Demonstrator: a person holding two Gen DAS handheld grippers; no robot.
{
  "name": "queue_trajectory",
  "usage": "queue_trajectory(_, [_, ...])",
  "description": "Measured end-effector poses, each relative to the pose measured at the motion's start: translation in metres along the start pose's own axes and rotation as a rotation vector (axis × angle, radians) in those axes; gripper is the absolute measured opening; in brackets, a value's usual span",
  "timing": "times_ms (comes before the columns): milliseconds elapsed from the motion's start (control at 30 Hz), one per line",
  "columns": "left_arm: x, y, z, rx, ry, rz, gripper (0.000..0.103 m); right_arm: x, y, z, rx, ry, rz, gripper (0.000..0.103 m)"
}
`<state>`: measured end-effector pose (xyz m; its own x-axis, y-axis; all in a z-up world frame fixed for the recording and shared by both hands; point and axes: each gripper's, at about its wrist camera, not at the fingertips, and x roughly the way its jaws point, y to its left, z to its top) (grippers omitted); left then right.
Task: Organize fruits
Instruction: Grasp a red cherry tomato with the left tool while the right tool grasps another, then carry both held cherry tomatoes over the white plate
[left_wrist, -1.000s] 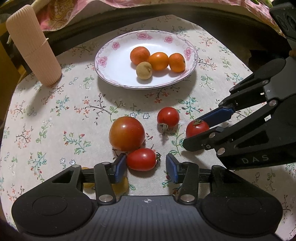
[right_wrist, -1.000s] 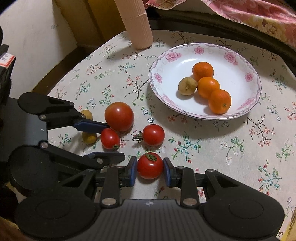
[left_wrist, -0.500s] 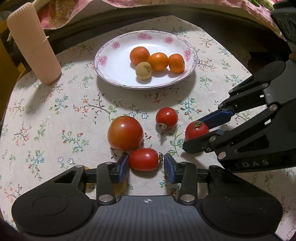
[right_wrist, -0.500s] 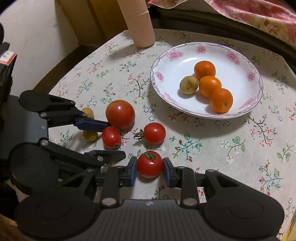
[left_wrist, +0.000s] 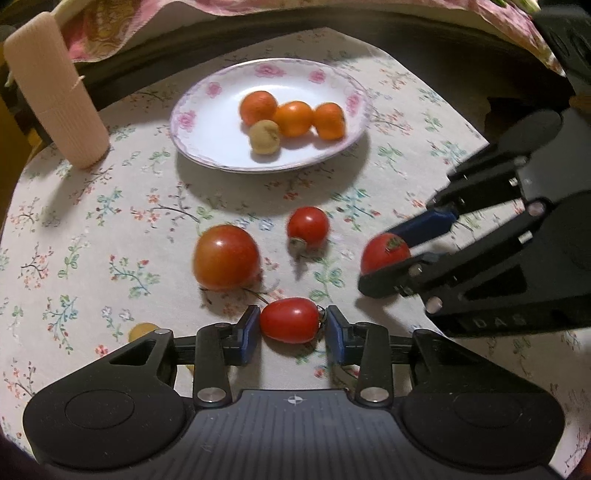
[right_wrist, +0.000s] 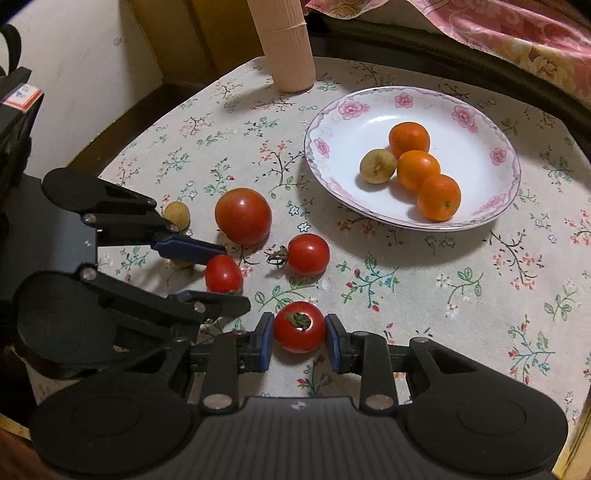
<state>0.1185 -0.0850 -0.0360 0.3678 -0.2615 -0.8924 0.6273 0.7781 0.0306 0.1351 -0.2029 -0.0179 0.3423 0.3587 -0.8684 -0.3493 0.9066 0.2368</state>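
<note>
My left gripper (left_wrist: 290, 329) is shut on an oval red tomato (left_wrist: 290, 320) and holds it just off the cloth. My right gripper (right_wrist: 299, 341) is shut on a round red tomato (right_wrist: 300, 327), also seen in the left wrist view (left_wrist: 384, 253). A big tomato (left_wrist: 226, 256) and a small tomato with a stem (left_wrist: 307, 227) lie on the flowered cloth between me and the plate (left_wrist: 207, 122). The plate holds three oranges (left_wrist: 293, 118) and a small yellow-brown fruit (left_wrist: 264, 136).
A ribbed pink cylinder (left_wrist: 55, 92) stands at the back left of the table. Two small yellow fruits (right_wrist: 176, 215) lie near the left gripper's fingers. The table edge curves round behind the plate, with pink patterned cloth (right_wrist: 517, 33) beyond.
The left gripper's fingers have closed onto the oval tomato and it has lifted slightly. The right gripper has risen with its round tomato held.
</note>
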Motion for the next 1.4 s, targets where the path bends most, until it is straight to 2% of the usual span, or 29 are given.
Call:
queue_trajectory(500, [-0.005, -0.018, -0.008, 0.021, 0.019, 0.014, 0.049, -0.012, 0.007, -0.021, 0.006, 0.01, -0.077, 0.03])
queue_trajectory(700, [-0.005, -0.016, -0.01, 0.006, 0.004, 0.01, 0.05, -0.013, 0.007, -0.021, 0.029, 0.006, -0.081, 0.03])
queue_trajectory(967, [-0.006, -0.017, -0.009, 0.003, 0.005, 0.01, 0.046, -0.014, 0.005, -0.019, 0.045, -0.002, -0.085, 0.03])
queue_trajectory(1400, [-0.01, -0.011, 0.009, -0.024, -0.041, 0.027, 0.046, -0.024, -0.003, -0.011, 0.072, -0.054, -0.079, 0.03])
